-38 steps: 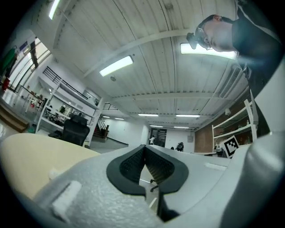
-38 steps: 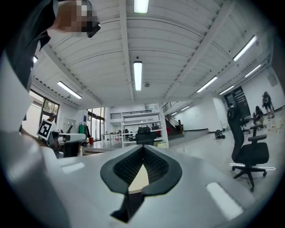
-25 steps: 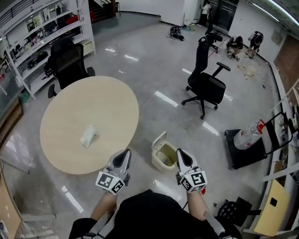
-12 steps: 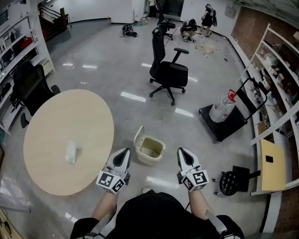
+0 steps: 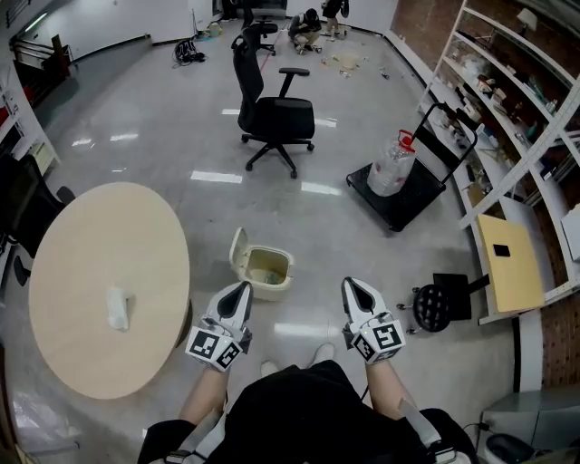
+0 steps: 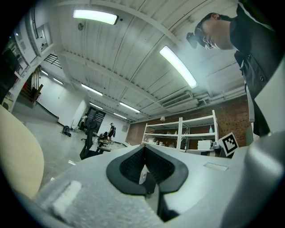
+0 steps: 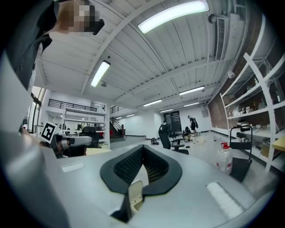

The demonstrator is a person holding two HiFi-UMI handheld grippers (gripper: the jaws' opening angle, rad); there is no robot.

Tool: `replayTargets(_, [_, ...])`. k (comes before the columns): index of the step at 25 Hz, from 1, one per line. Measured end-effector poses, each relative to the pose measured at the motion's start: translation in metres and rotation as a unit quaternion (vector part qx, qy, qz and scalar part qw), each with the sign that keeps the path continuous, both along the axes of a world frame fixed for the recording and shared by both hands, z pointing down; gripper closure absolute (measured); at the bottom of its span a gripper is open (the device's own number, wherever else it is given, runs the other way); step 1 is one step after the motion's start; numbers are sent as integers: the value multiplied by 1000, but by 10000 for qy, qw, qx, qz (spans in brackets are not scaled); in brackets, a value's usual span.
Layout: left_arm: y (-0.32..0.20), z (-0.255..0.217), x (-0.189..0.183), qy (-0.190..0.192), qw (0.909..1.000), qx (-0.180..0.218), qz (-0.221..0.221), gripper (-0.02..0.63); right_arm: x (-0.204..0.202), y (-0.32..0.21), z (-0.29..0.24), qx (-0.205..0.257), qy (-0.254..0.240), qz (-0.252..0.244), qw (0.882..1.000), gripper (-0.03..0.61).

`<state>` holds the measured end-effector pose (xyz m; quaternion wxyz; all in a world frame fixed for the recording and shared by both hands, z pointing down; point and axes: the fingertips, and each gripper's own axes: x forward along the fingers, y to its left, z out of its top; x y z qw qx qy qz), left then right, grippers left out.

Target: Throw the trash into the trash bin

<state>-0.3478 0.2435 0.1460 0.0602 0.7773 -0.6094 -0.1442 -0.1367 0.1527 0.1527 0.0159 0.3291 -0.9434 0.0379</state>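
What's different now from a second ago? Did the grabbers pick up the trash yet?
Not yet. The person turned to the right, so everything slid left in the head view: the round table went to the left edge and the office chair to the top middle. Nothing was grabbed or dropped. The white trash still lies on the table, the trash bin stays open, and the left gripper and right gripper stay shut and empty.

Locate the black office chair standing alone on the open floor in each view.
Head view: black office chair, upper centre, beyond the trash bin.
Left gripper view: the chair, left of centre, small, on the grey floor.
Right gripper view: the chair, slightly right of centre.
Shared landmark: the people at the hall's far end, just beyond the chair in every view.
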Motion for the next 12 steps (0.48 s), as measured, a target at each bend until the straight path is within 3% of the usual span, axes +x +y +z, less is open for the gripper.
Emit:
replayTargets(6, [-23,-14,43,-165,9992,57,354,612,45,-8,-7,99,-166,352,9992,572])
replayTargets(12, [-58,-24,111,-337,9963,137,773,612,128,-26,-13,151,-262,938,9951,572])
